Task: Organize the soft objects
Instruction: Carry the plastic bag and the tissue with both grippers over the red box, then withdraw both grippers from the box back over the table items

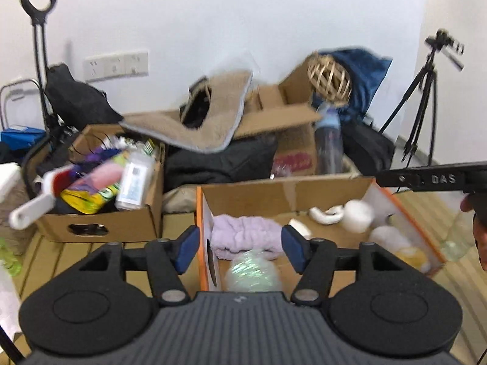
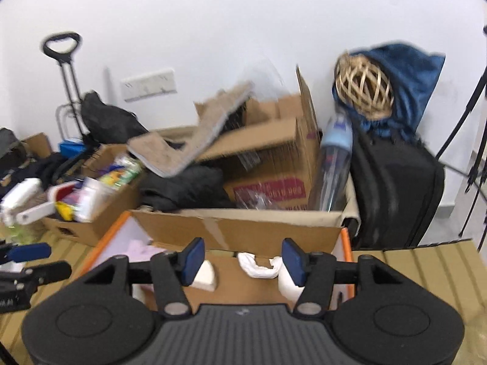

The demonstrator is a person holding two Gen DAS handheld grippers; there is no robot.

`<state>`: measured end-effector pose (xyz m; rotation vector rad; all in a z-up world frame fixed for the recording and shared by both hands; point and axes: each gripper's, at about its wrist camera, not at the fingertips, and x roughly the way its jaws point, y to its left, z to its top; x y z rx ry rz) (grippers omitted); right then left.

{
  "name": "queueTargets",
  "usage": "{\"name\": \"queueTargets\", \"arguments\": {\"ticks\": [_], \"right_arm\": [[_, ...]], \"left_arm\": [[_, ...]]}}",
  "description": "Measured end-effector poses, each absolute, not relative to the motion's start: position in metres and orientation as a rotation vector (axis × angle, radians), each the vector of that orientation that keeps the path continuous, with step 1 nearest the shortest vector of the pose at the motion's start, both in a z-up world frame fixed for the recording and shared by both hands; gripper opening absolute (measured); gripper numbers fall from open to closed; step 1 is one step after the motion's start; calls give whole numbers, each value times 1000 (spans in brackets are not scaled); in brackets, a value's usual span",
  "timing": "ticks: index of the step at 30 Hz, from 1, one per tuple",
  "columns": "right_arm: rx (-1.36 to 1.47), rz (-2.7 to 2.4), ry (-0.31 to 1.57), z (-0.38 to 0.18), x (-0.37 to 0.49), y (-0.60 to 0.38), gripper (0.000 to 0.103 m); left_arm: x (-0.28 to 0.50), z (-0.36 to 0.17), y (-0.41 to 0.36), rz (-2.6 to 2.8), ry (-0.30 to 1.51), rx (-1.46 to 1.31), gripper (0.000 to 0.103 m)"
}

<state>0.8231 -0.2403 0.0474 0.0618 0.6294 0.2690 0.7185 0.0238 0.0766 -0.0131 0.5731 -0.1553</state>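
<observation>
An open cardboard box with orange edges holds soft things: a lilac fluffy cloth, a pale green iridescent ball, a white ball, a white twisted cloth, a white wedge and a pale yellow plush. My left gripper is open and empty over the box's left end, near the lilac cloth. My right gripper is open and empty over the box's near side. The left gripper's fingertips show at the right wrist view's left edge.
A cardboard box of mixed clutter stands left. Behind are a tan mat, more cartons, a wicker ball on blue fabric, a black suitcase, a tripod and a trolley.
</observation>
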Motion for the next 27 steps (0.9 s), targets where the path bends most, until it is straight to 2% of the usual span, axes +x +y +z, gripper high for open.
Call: {"name": "queueTargets", "arguments": {"ticks": [3, 6, 13, 16, 18, 27], "right_arm": [[65, 286, 572, 74, 772, -247, 67], [61, 314, 526, 89, 717, -252, 68], [37, 352, 433, 89, 582, -255, 77], [71, 331, 388, 74, 523, -259, 93], [88, 295, 362, 59, 483, -260, 103], [132, 252, 521, -8, 361, -253, 103]], "left_arm": [[670, 96, 27, -174, 529, -55, 69], [616, 107, 25, -188, 476, -46, 75], [482, 113, 24, -188, 350, -27, 85], [425, 100, 24, -159, 298, -28, 89], [391, 87, 21, -120, 264, 5, 96], [275, 25, 28, -58, 289, 9, 96]]}}
